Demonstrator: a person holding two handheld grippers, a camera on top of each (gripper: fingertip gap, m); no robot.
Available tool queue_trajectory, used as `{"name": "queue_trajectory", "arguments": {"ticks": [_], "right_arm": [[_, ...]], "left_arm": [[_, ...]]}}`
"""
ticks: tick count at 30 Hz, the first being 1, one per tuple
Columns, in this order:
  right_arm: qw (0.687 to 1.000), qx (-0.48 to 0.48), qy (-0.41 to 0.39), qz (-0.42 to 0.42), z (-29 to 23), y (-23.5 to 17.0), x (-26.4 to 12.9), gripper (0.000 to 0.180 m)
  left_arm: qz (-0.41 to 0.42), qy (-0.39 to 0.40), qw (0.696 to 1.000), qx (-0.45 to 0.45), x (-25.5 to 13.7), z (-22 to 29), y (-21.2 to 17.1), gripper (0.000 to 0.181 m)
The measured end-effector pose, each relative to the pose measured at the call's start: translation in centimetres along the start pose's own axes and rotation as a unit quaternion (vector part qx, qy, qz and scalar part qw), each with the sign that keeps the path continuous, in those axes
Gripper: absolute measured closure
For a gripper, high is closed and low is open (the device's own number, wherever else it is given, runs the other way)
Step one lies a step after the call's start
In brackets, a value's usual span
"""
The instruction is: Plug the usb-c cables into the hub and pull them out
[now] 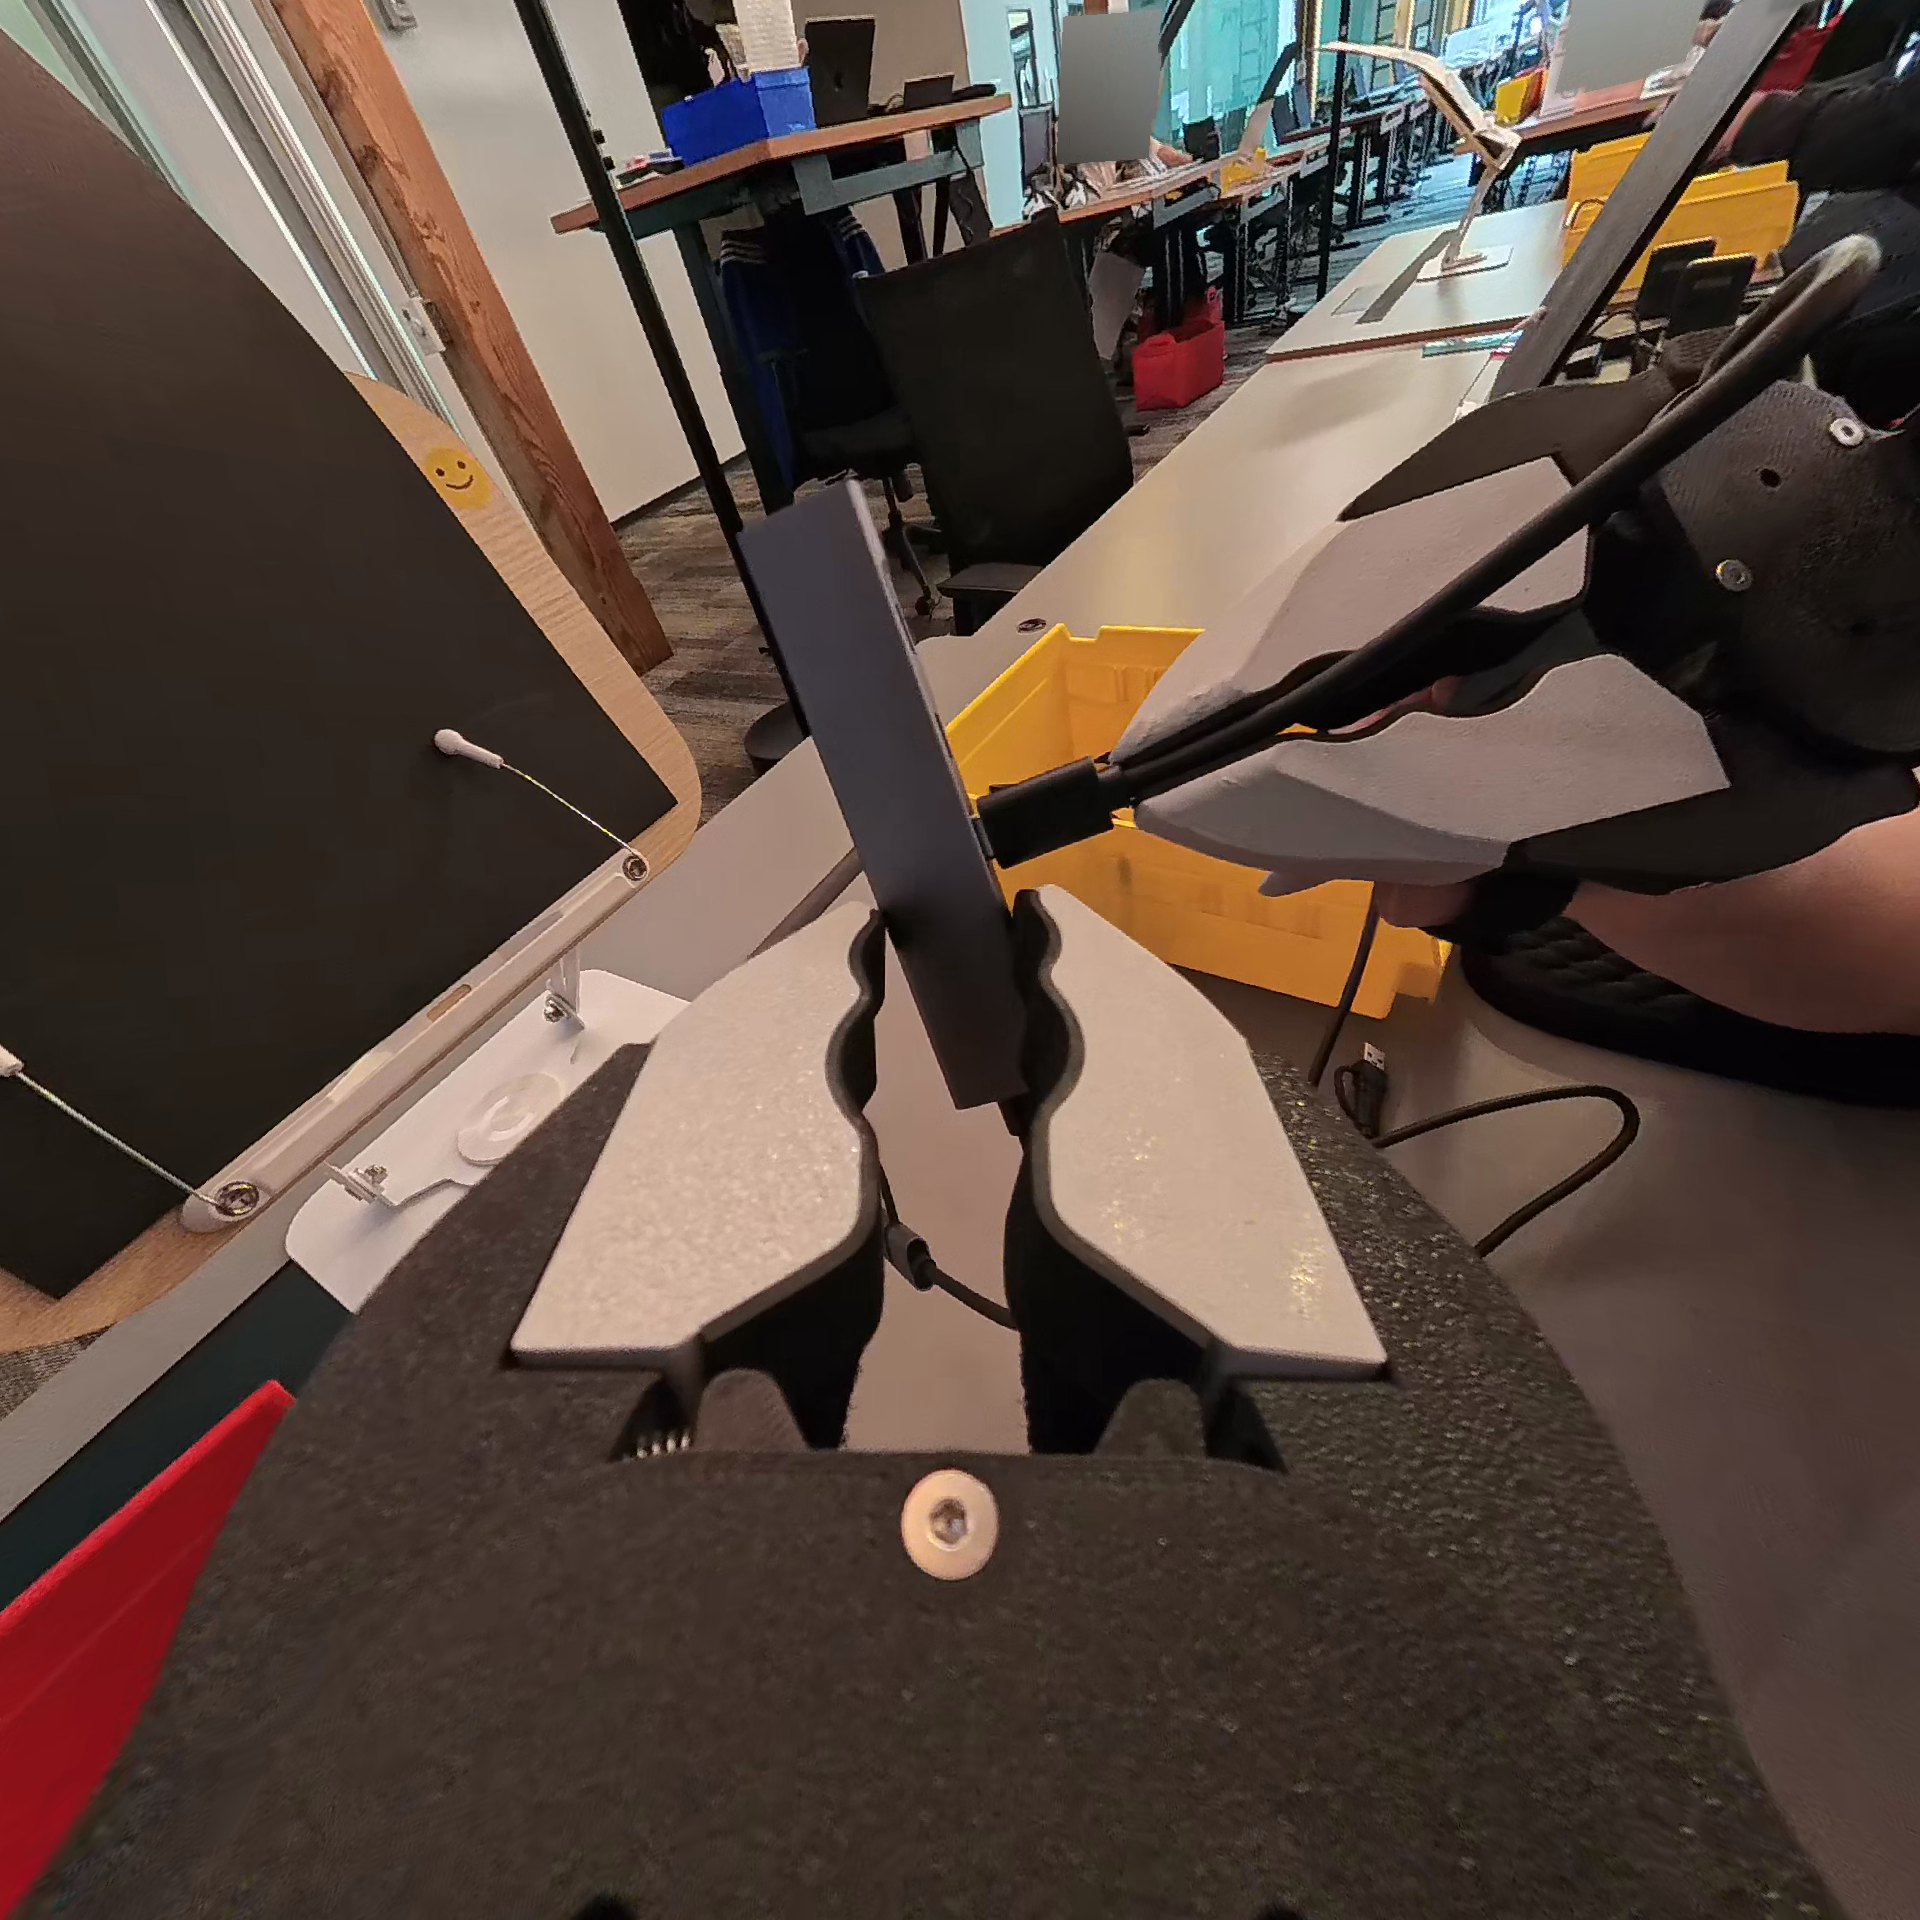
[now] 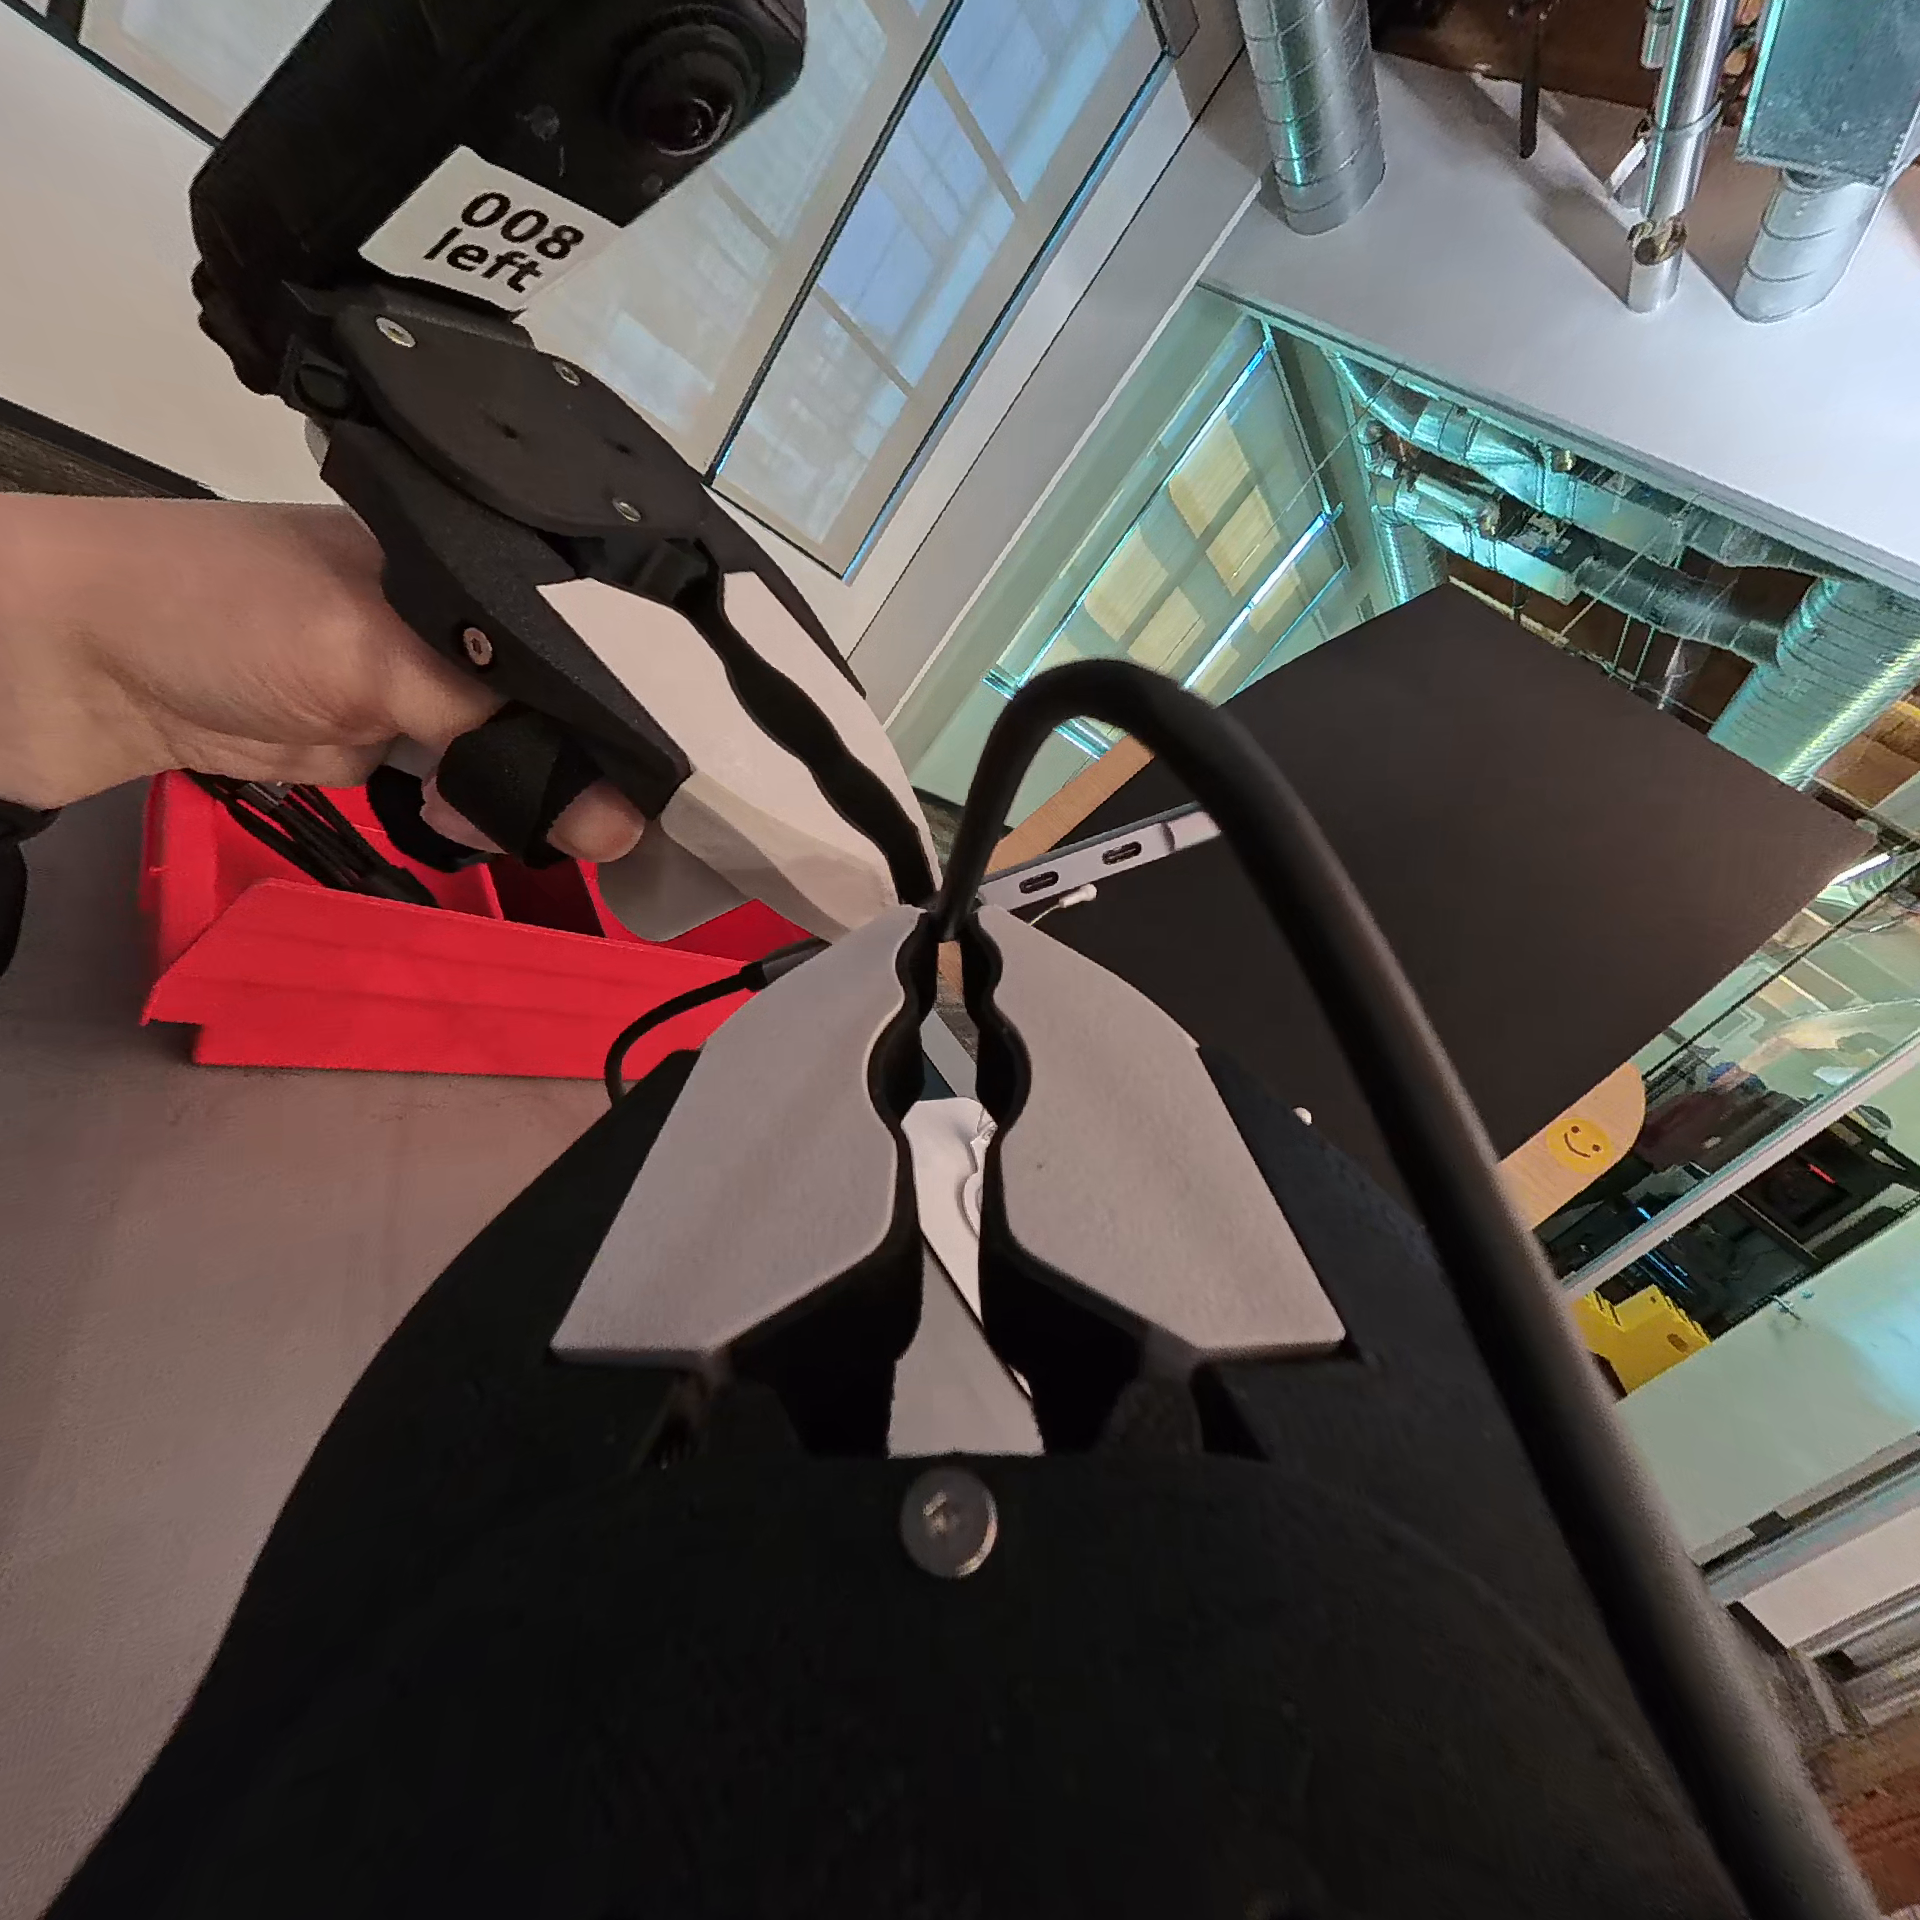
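Note:
My left gripper (image 1: 951, 935) is shut on the lower end of a dark flat hub (image 1: 883, 748) and holds it upright above the table. My right gripper (image 1: 1127, 784) comes in from the right, shut on a black usb-c cable (image 1: 1455, 582) just behind its plug (image 1: 1044, 810). The plug's end meets the hub's right edge and looks seated there. In the right wrist view my right gripper (image 2: 948, 920) pinches the cable (image 2: 1351, 935), which loops up and back. The hub's edge (image 2: 1101, 862) shows two empty ports. The left gripper (image 2: 904, 883) reaches in from the upper left.
A yellow bin (image 1: 1195, 914) stands right behind the hub. A red bin (image 2: 416, 977) holding cables sits under the left gripper. A black board on a white stand (image 1: 260, 727) is at the left. Another loose cable (image 1: 1371, 1081) lies on the grey table (image 1: 1714, 1299). The tips of both grippers are at nearly the same place.

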State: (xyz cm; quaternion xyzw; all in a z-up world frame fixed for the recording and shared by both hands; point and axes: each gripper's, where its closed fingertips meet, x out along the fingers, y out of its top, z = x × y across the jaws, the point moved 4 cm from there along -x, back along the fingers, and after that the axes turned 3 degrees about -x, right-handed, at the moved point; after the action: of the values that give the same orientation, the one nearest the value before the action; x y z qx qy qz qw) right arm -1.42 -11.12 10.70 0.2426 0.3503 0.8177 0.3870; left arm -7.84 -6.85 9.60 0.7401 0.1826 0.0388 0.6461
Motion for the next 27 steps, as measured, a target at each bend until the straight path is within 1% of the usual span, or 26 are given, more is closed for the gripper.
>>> {"name": "queue_trajectory", "arguments": {"ticks": [5, 8, 16, 21, 24, 26, 27], "right_arm": [[1.000, 0.025, 0.011, 0.016, 0.5, 0.2, -0.2, 0.175], [0.999, 0.022, 0.013, 0.020, 0.5, 0.2, -0.2, 0.175], [1.000, 0.018, 0.006, 0.017, 0.6, -0.4, 0.0, 0.175], [1.000, 0.023, 0.014, 0.007, 0.9, -0.5, 0.0, 0.174], [0.997, 0.032, 0.063, -0.014, 0.1, -0.6, 0.2, 0.176], [0.989, 0.038, 0.138, -0.049, -1.4, -0.7, 0.1, 0.177], [0.977, 0.045, 0.192, -0.079, -2.4, -0.7, -0.2, 0.177]], "left_arm": [[0.012, -0.003, 1.000, -0.016, -0.1, 0.1, 0.5, 0.158], [0.008, 0.002, 1.000, -0.015, -0.2, 0.2, 0.6, 0.158], [0.000, 0.022, 0.999, -0.031, 0.1, -0.1, 0.5, 0.158], [0.015, 0.041, 0.998, -0.055, 0.1, -0.8, 0.8, 0.158], [0.025, 0.068, 0.995, -0.075, -0.5, -1.9, 0.7, 0.158], [0.026, 0.075, 0.994, -0.075, -0.9, -2.4, 0.5, 0.159], [0.023, 0.094, 0.993, -0.069, -1.2, -2.9, 0.5, 0.158]]}}
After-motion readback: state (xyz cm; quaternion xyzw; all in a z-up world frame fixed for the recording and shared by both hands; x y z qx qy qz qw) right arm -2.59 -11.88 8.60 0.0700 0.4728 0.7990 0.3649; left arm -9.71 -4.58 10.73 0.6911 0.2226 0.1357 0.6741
